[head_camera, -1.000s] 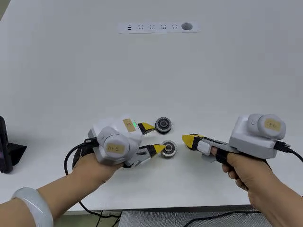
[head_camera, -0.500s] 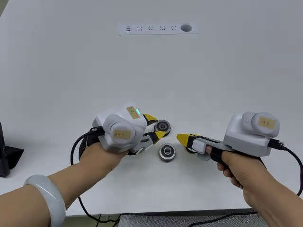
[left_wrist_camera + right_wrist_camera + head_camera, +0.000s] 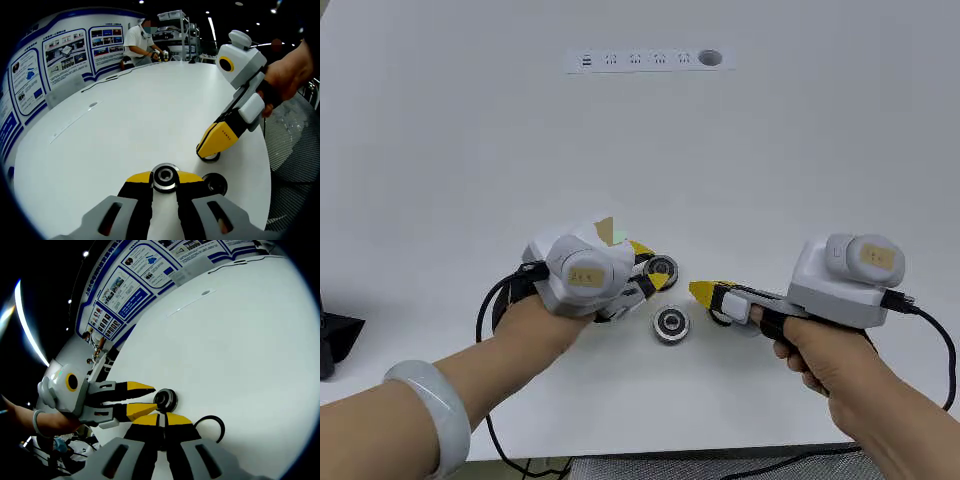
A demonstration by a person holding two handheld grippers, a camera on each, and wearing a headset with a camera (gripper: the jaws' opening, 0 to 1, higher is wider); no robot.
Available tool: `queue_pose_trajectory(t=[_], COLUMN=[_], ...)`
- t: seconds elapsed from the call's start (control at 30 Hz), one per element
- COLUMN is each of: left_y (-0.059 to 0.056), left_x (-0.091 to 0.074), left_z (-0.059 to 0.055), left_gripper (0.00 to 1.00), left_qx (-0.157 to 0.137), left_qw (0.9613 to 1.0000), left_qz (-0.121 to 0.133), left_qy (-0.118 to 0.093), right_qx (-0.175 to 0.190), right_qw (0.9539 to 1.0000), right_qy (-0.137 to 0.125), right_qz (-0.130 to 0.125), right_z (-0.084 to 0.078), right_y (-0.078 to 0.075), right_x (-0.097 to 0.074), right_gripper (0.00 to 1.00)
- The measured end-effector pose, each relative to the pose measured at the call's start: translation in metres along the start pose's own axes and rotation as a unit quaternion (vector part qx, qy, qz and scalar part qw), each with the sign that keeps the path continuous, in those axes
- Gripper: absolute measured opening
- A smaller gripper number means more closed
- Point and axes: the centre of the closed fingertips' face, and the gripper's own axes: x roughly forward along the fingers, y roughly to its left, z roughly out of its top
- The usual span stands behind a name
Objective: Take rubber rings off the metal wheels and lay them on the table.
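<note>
A metal wheel with a black rubber rim [image 3: 661, 267] [image 3: 165, 177] [image 3: 165, 399] lies on the white table [image 3: 740, 160]. My left gripper [image 3: 650, 266] [image 3: 165, 179] has its yellow tips on either side of this wheel and is shut on it. Just in front of that wheel lies a second one [image 3: 671, 322] [image 3: 214, 183], untouched. My right gripper [image 3: 704, 291] [image 3: 160, 418] is shut with nothing in it, its tip pointing at the two wheels. A loose black rubber ring [image 3: 210, 157] [image 3: 210, 427] lies flat on the table beside the right gripper's tip.
A white power strip [image 3: 645, 58] lies at the far side of the table. A black object [image 3: 332, 335] stands at the left edge. A black cable [image 3: 495, 300] trails from my left hand over the near table edge. A person [image 3: 139, 37] works far off.
My left gripper moved away from the nearer wheel up to the farther wheel and narrowed its jaws around it. My right gripper drifted slightly left.
</note>
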Motion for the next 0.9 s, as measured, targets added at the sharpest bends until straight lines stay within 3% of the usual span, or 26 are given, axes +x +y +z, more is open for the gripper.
queue_pose_trajectory(t=[0.37, 0.9], left_y=[-0.002, -0.004], left_x=[0.006, 0.006], left_z=[-0.005, -0.006], left_gripper=[0.15, 0.13], left_qx=[0.003, -0.001], left_qw=[0.9999, 0.9998], left_qz=[-0.008, -0.017], left_qy=[0.015, 0.012], right_qx=[0.005, 0.032], right_qw=[1.0000, 0.9995], right_qy=[-0.002, 0.001], right_qz=[-0.001, 0.000], right_z=[0.001, 0.004], right_y=[-0.002, -0.010], right_x=[0.001, 0.015], right_gripper=[0.06, 0.09])
